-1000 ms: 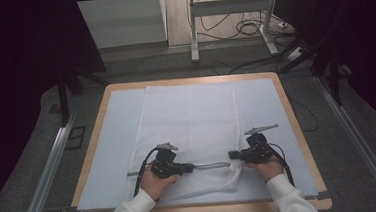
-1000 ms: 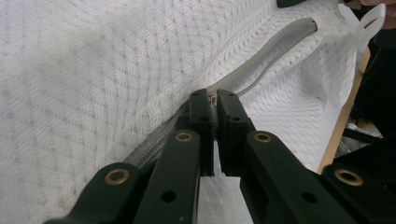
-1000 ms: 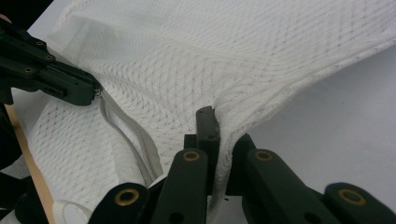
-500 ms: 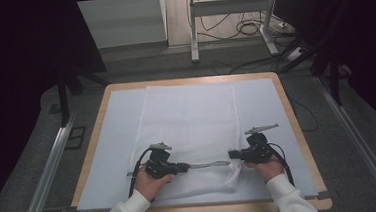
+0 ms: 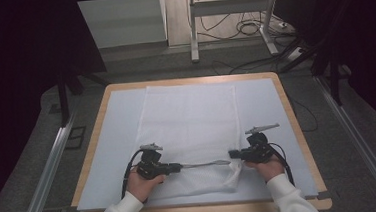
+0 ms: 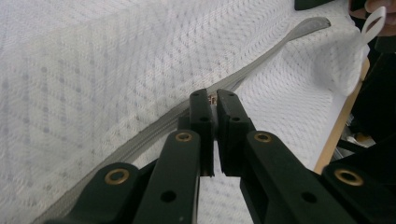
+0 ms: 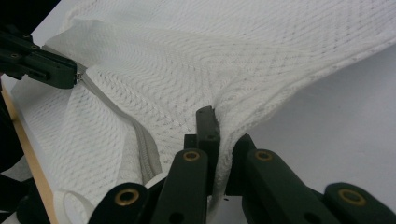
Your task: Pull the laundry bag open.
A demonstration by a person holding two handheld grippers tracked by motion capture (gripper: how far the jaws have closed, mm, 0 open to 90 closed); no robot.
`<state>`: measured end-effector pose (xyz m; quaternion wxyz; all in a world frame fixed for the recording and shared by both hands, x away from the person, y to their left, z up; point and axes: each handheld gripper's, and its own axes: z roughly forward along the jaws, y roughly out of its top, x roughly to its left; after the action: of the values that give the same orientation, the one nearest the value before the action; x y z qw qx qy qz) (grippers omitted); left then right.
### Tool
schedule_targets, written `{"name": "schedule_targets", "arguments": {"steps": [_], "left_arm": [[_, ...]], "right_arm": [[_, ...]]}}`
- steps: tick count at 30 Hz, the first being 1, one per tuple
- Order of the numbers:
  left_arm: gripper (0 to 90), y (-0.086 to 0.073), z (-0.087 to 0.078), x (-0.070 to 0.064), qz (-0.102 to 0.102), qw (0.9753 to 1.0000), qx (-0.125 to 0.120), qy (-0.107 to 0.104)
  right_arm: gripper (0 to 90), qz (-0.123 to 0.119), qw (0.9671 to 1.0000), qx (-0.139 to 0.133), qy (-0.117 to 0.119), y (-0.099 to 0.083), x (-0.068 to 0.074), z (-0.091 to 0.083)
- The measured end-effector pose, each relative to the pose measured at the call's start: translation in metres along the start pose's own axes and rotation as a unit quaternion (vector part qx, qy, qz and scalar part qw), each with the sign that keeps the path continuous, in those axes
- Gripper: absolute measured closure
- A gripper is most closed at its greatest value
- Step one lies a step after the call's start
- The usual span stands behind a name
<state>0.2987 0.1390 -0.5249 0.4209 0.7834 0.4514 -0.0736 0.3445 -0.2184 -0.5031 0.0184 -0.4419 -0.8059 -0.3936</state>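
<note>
A white mesh bag point(image 5: 192, 120) lies flat on the pale mat, its grey zipper point(image 5: 202, 164) running along the near edge. My left gripper point(image 5: 179, 166) is shut on the small zipper pull point(image 6: 213, 99), with the zipper tape point(image 6: 261, 63) stretching away toward the bag's corner. At that right near corner my right gripper point(image 5: 232, 155) is shut on a pinch of the mesh fabric point(image 7: 224, 135), which it lifts slightly. In the right gripper view the left gripper point(image 7: 70, 77) sits at the far end of the zipper point(image 7: 140, 140). A white fabric loop point(image 7: 74, 200) hangs at the corner.
A pale blue mat point(image 5: 113, 141) covers the wood-rimmed table point(image 5: 297, 123). The table's front edge lies just behind both hands. Beyond the table are a metal stand point(image 5: 193, 35) and cables point(image 5: 251, 29) on the floor; aluminium rails point(image 5: 50, 171) flank the sides.
My left gripper has slid to the left along the bag's near edge with the zipper pull, so a longer stretch of zipper shows between the grippers. The right gripper has held its place.
</note>
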Motion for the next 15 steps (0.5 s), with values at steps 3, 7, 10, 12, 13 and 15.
{"name": "schedule_targets", "arguments": {"steps": [3,7,10,12,13,15], "left_arm": [[86.8,-0.001,-0.002,0.001,0.002,1.0000,0.001,0.001],[86.8,-0.002,-0.004,0.003,-0.001,1.0000,0.002,0.001],[86.9,-0.003,-0.005,0.005,-0.002,1.0000,0.003,0.004],[86.9,-0.004,-0.007,0.007,-0.004,1.0000,0.002,0.008],[86.9,-0.005,-0.008,0.008,-0.006,0.9999,0.001,0.011],[86.9,-0.007,-0.011,0.010,-0.008,0.9999,0.000,0.015]], "right_arm": [[88.0,0.002,1.0000,-0.001,0.002,0.000,0.000,0.000],[88.0,0.001,1.0000,0.000,0.000,0.000,0.000,0.001],[88.0,0.000,1.0000,0.000,0.002,0.000,0.000,0.001],[88.0,0.001,1.0000,-0.001,-0.001,0.000,0.000,0.000],[88.0,0.002,1.0000,-0.001,-0.001,0.000,-0.001,0.000],[88.0,0.001,1.0000,-0.002,-0.004,0.000,-0.001,-0.001]]}}
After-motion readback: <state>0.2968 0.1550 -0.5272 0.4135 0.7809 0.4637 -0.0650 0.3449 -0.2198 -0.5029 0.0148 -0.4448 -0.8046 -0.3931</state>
